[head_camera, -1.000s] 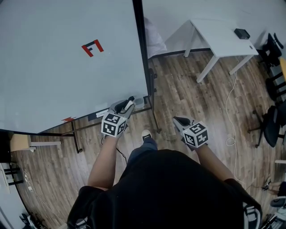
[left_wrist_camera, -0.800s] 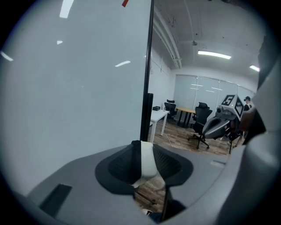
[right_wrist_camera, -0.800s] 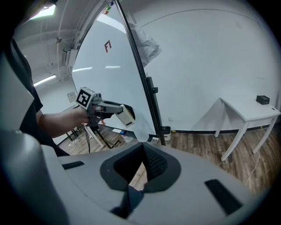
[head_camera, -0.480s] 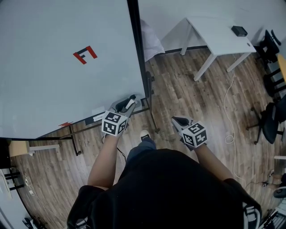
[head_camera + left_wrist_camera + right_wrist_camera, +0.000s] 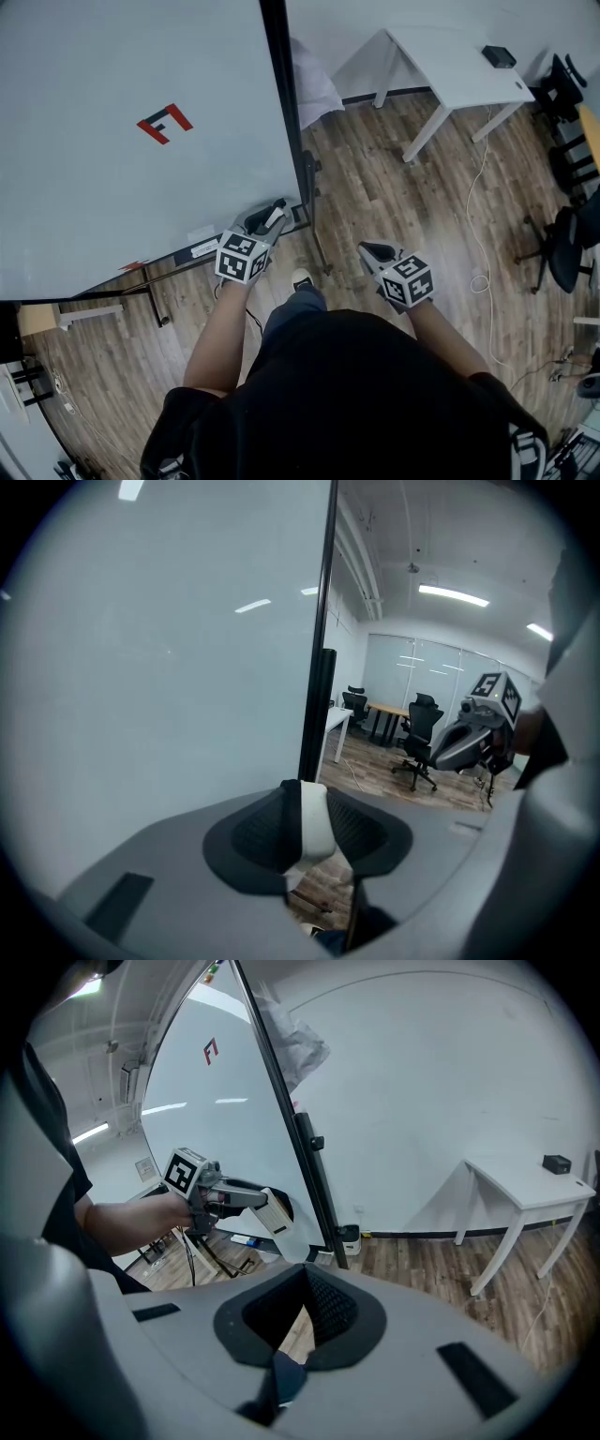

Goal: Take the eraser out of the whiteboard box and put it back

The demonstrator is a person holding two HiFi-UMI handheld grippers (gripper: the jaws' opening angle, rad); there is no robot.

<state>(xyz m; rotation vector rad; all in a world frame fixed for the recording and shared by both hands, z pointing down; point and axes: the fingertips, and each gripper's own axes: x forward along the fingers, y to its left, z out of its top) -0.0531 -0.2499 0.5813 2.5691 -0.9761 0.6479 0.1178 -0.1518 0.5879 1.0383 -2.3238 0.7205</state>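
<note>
The head view is looking steeply down from high up at the whiteboard (image 5: 141, 187), floor (image 5: 394, 206) and table (image 5: 459, 70). The left gripper view is sitting close beside the whiteboard, facing along it toward far chairs (image 5: 419, 733). The right gripper view is facing the whiteboard and the same table.

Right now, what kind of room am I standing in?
Probably an office or meeting room: a big standing whiteboard, a white desk and black office chairs on a wood floor.
</note>
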